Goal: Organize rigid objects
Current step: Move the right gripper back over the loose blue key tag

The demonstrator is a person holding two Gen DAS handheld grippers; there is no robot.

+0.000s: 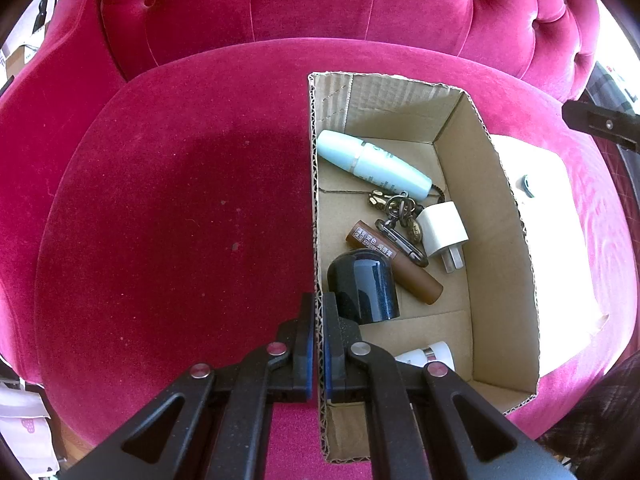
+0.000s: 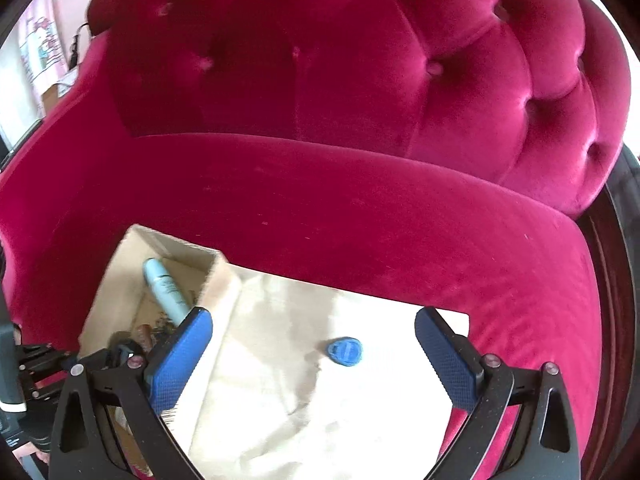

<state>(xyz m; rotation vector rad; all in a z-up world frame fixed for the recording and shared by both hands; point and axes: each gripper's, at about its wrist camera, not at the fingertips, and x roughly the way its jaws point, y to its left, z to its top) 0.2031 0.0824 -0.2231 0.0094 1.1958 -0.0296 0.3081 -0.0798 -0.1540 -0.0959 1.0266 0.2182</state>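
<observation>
A cardboard box (image 1: 496, 216) sits on a crimson velvet armchair seat. Inside lie a pale blue bottle (image 1: 372, 162), a key bunch (image 1: 396, 216), a white plug adapter (image 1: 442, 230), a brown tube (image 1: 400, 268), a dark blue cap (image 1: 364, 288) and a white bottle (image 1: 428, 354). My left gripper (image 1: 319, 312) is shut on the box's left wall. My right gripper (image 2: 314, 340) stands open above a white cloth (image 2: 320, 400), with a small blue oval object (image 2: 345, 351) lying on the cloth between its fingers. The box (image 2: 120, 292) lies to its left.
The chair's tufted backrest (image 1: 320, 4) rises behind the seat (image 1: 180, 200). The white cloth (image 1: 540, 208) lies right of the box. The tip of the right gripper (image 1: 600, 122) shows at the far right edge. Cluttered shelves and boxes stand off to the left.
</observation>
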